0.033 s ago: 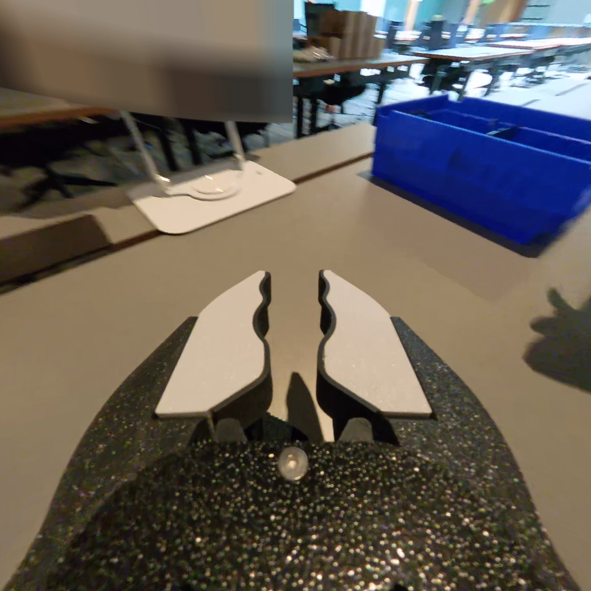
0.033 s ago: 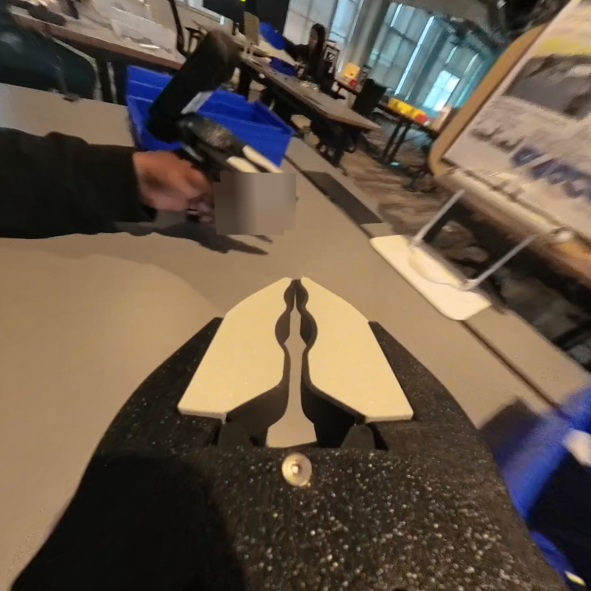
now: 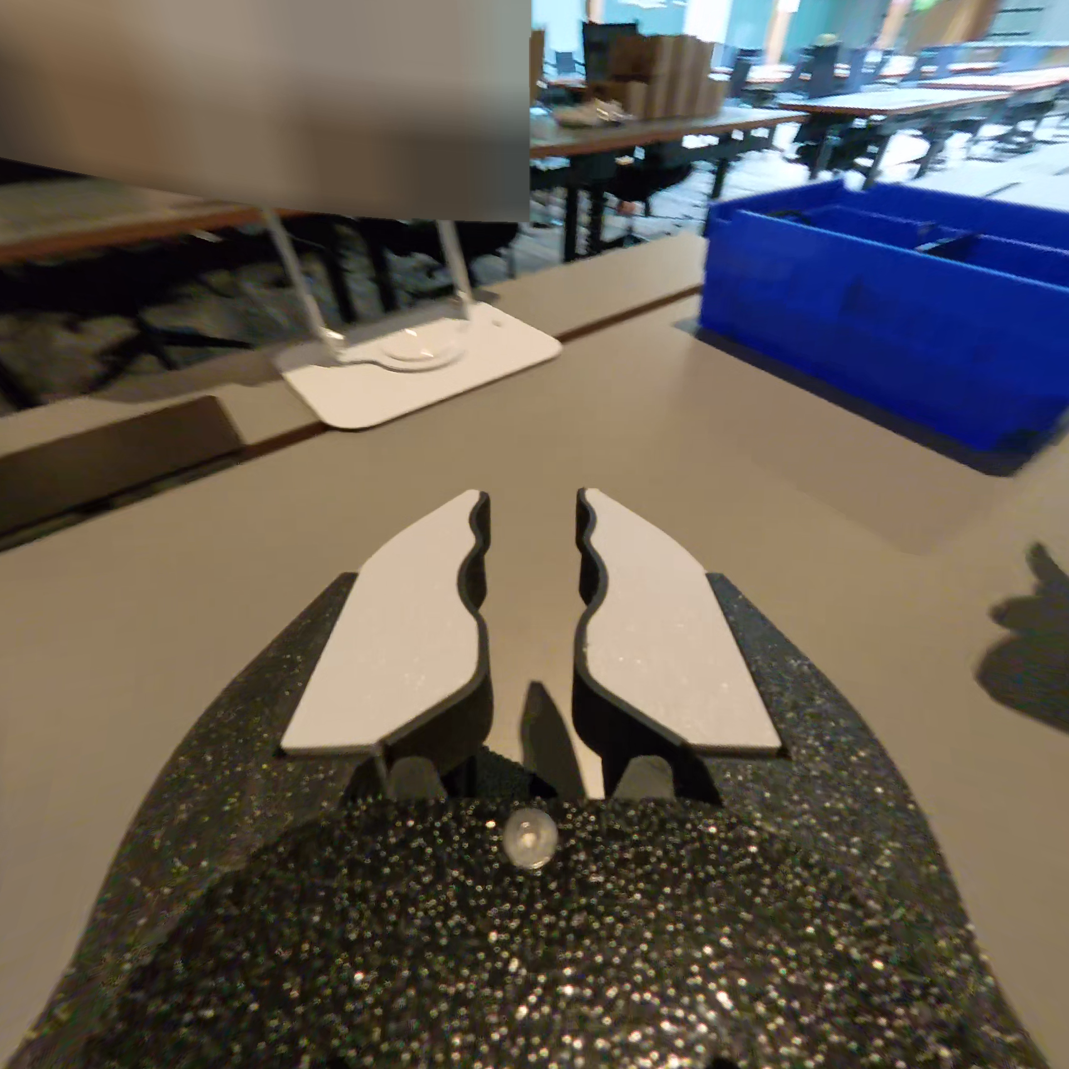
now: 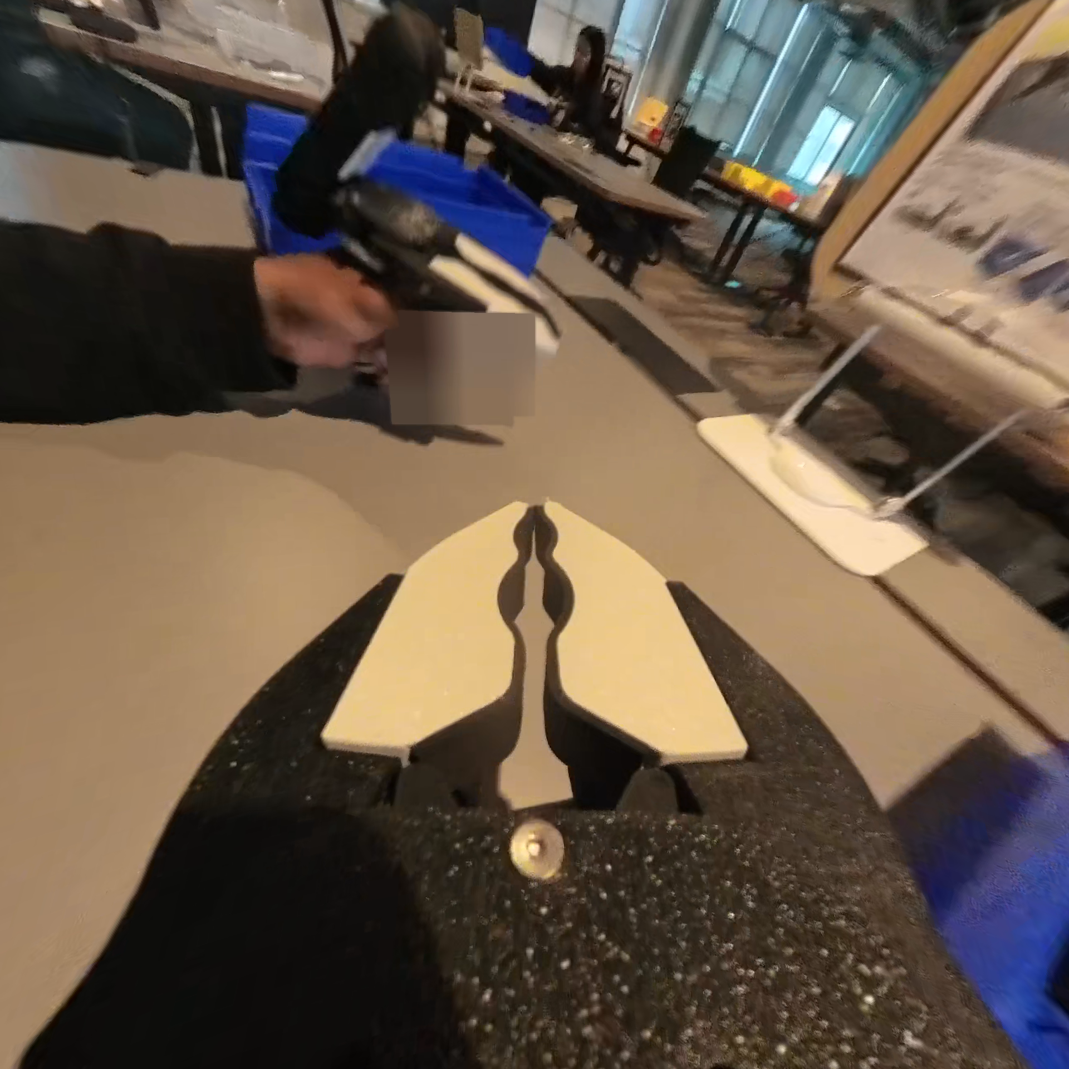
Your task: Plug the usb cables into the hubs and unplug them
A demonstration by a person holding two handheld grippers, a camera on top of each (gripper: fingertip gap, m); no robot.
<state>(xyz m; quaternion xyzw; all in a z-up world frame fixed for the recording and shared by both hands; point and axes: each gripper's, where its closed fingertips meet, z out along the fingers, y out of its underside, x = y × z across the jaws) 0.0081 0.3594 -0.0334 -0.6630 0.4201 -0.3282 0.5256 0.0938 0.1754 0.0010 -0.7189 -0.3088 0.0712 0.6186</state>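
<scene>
No USB cable or hub shows in either view. My left gripper (image 3: 532,503) is open and empty, with its jaws a small gap apart, low over the grey table (image 3: 636,439). My right gripper (image 4: 537,506) is shut with its tips touching and nothing between them, over the same table (image 4: 231,549). In the right wrist view the left gripper (image 4: 393,231) appears farther off at the upper left, held by a hand (image 4: 318,312) in a dark sleeve.
A blue bin (image 3: 867,324) stands on the table at the right of the left wrist view, and also shows in the right wrist view (image 4: 463,191). A white stand base (image 3: 416,370) with clear legs sits at the table's far edge. Another blue bin (image 4: 1012,867) is close by at the lower right. A person (image 4: 584,75) sits at a far table. Spacing between my two grippers at the tips: around 20 cm.
</scene>
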